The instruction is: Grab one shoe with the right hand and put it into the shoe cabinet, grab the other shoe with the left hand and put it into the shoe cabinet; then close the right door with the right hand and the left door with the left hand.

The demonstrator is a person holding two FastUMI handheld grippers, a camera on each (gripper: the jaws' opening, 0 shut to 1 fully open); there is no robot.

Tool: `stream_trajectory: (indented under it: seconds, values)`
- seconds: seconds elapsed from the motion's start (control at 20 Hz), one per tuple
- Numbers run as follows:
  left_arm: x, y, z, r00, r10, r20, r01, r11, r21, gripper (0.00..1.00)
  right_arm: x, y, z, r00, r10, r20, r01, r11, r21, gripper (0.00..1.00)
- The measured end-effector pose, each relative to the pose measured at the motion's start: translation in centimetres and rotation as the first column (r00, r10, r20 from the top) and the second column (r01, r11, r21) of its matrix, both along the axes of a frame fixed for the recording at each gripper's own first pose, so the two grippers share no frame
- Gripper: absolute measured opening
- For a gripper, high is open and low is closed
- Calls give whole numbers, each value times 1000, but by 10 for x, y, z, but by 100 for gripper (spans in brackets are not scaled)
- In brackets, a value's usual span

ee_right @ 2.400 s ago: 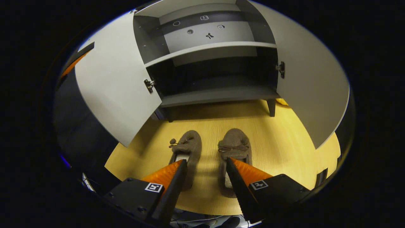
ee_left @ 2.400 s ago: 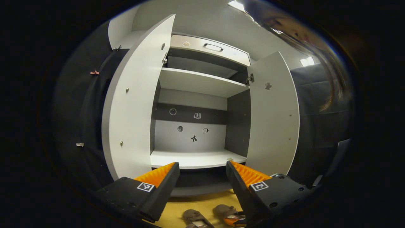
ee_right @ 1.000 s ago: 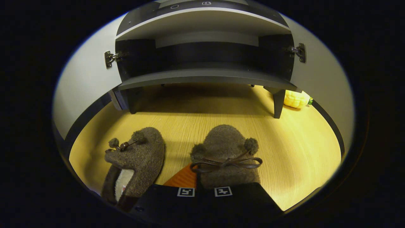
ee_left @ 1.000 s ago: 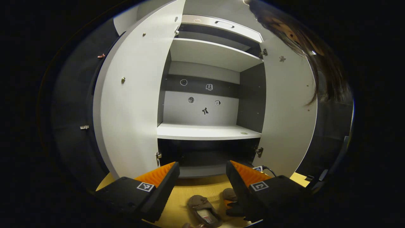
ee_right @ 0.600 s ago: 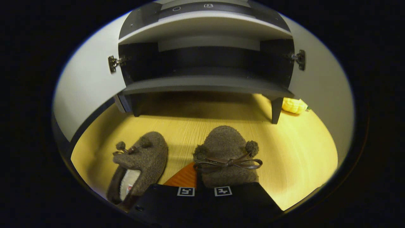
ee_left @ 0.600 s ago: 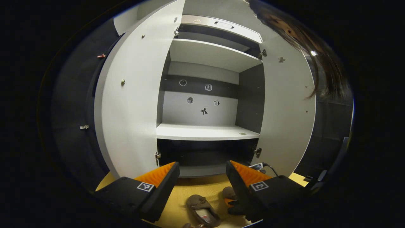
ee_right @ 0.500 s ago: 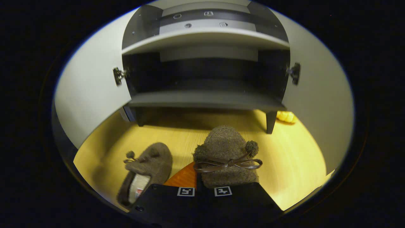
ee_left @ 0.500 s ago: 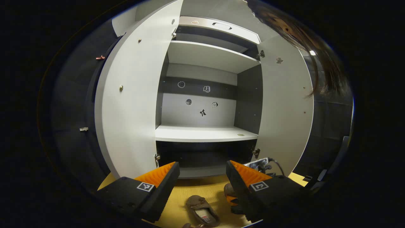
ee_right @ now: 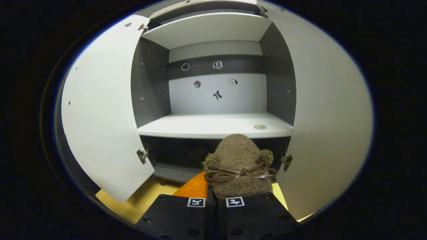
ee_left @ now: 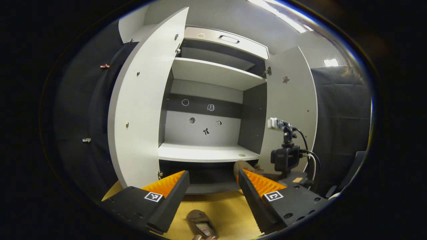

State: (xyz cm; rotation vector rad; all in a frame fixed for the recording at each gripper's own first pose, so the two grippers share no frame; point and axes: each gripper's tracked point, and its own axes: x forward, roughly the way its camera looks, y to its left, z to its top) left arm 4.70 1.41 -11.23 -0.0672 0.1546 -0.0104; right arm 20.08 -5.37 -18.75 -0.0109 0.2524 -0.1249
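My right gripper is shut on a brown fuzzy shoe with a bow, held in the air in front of the shoe cabinet. The shoe's toe points at the white middle shelf. In the left gripper view the same shoe hangs near the cabinet's right side, with the right gripper's body behind it. The other shoe lies on the yellow floor below my left gripper, which is open and holds nothing. Both cabinet doors stand open.
The left door and right door swing out on either side of the opening. A dark lower compartment sits under the white shelf. An upper shelf and a drawer lie above.
The right gripper shut on one shoe and has lifted it from the floor to the height of the middle shelf. The other shoe stays on the floor. The left gripper stays open.
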Motion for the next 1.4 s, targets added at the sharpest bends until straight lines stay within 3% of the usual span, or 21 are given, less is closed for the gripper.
stream_trajectory:
  seconds: [0.25,0.45,0.7,0.9,1.15,1.4]
  values:
    - [-6,-14,14,1000,-7,-2,7,999,-33,94,61,-12,100,994,-21,111,26,999,-40,7]
    - [-8,-22,21,1000,0,11,1,998,-66,94,129,-28,126,992,-34,123,47,993,-112,7]
    - [-11,-10,19,999,49,-9,-49,996,-79,94,203,-35,130,997,-24,79,32,994,-102,11]
    - [-14,15,16,991,131,-31,-133,987,-89,94,258,-52,128,998,-52,28,54,996,-73,7]
    - [-14,44,15,974,222,-47,-225,971,-86,94,291,-81,76,988,-109,-108,104,993,-49,7]
    - [-6,50,8,966,247,-72,-252,965,-77,94,300,-90,30,969,-97,-225,80,993,-84,7]
